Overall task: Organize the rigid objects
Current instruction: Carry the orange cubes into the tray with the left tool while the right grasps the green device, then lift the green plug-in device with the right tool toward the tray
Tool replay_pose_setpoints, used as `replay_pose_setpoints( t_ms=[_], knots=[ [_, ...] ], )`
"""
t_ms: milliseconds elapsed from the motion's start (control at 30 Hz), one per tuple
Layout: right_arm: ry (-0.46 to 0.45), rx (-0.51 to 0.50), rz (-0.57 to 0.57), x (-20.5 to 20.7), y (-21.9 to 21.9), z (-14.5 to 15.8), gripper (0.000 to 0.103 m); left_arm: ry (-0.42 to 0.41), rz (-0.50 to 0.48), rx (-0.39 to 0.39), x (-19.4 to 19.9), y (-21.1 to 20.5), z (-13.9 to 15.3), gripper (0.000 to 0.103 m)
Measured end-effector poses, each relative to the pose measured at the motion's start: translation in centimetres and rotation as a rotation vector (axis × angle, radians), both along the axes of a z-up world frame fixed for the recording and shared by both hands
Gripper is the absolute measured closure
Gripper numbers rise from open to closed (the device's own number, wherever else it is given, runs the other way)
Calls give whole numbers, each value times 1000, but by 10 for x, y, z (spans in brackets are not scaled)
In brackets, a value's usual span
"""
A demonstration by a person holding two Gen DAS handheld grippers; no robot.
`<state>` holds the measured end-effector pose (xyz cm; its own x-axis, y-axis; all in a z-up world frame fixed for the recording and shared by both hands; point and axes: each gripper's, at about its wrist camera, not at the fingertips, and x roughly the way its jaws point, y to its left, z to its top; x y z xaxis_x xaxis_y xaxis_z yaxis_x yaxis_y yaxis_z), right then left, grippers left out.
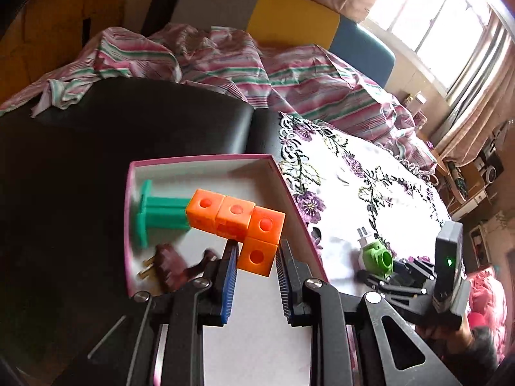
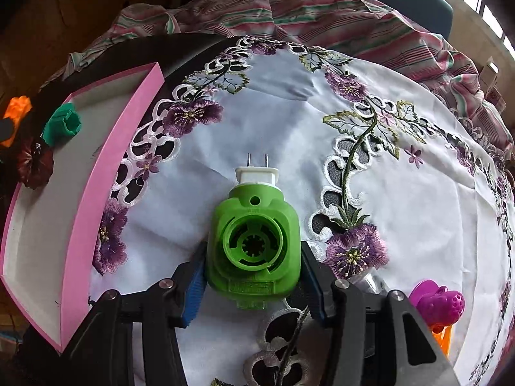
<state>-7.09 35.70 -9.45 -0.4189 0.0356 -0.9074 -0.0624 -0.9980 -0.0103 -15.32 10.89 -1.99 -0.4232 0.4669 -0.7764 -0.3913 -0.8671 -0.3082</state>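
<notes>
left wrist view: the left gripper (image 1: pixel 256 265) hangs over the pink-rimmed box (image 1: pixel 206 160), its blue-padded jaws to either side of the lowest cube of the orange cube piece (image 1: pixel 244 226). the left pad looks to touch the cube, but a sliver of gap shows on the right side, so i cannot tell whether the grip is on or just let go. the piece runs ahead and to the left of the fingertips, above the white box floor. further ahead-left in the box lies the teal spool (image 1: pixel 157 214), and close on the left of the fingers a dark brown plug (image 1: pixel 165 265), both blurred. off to the right, on the floral tablecloth (image 1: pixel 370 193), the other tool meets the green plug-in device (image 1: pixel 376 257). judgement: the step in hand here is dropping the orange piece into the box; next it calls for a full opening and a lift clear of the rim. right wrist view: the right gripper (image 2: pixel 254 284) is clamped on the green plug-in device (image 2: pixel 254 244), pads pressed to both flanks, white prong end pointing straight ahead, round socket facing the camera; it sits between the fingertips, low over the cloth, contact with it unclear. the pink box (image 2: pixel 106 160) lies ahead to the left, well apart; a magenta item (image 2: pixel 441 302) is near on the right. judgement: next is a lift, then a carry left over the pink wall, high enough to clear it and the other tool.
</notes>
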Motion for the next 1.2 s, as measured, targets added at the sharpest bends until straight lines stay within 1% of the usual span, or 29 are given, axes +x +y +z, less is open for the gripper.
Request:
replay_pose_setpoints(
  t_ms=[100, 167, 300, 400, 467, 533, 567, 600, 667, 767, 833, 933, 1000, 1100, 1200],
  knots=[
    [-1, 1, 1, -3, -1, -1, 50, -4, -20, -20, -11, 14, -6, 79],
    [-1, 2, 0, -3, -1, 0, 50, -8, -24, -57, -21, 26, -15, 79],
    [-2, 9, 5, -3, -2, -1, 50, -56, -6, -99, -44, 38, -37, 79],
    [-2, 9, 5, -4, -2, -2, 50, -85, -11, -149, -56, 45, -56, 78],
    [-2, 8, 7, -4, -2, -2, 50, -86, -13, -157, -58, 46, -61, 73],
    [-1, 6, 7, -4, -2, -2, 50, -51, -11, -182, -55, 45, -60, 60],
    [-2, 8, 8, -4, -2, -2, 50, -45, -7, -181, -54, 42, -59, 58],
    [-2, 8, 9, -4, -2, -2, 50, -39, -3, -169, -51, 38, -56, 55],
    [-2, 5, 8, -5, -1, -3, 50, -27, -3, -156, -44, 33, -48, 55],
    [-1, 0, 5, -5, -1, -3, 50, 53, 18, -162, -25, 23, -30, 44],
    [2, -4, 2, -4, 0, -3, 50, 103, 39, -164, -10, 16, -20, 32],
    [6, -4, 2, -5, 0, -3, 50, 184, 79, -171, 18, 4, -4, 25],
    [9, -3, 2, -4, 0, -4, 50, 218, 102, -181, 33, -2, 1, 23],
    [13, -3, 0, -4, 0, -3, 50, 228, 125, -194, 52, -10, 2, 20],
    [16, -4, -2, -4, 0, -3, 50, 205, 147, -185, 67, -20, -2, 20]
  ],
)
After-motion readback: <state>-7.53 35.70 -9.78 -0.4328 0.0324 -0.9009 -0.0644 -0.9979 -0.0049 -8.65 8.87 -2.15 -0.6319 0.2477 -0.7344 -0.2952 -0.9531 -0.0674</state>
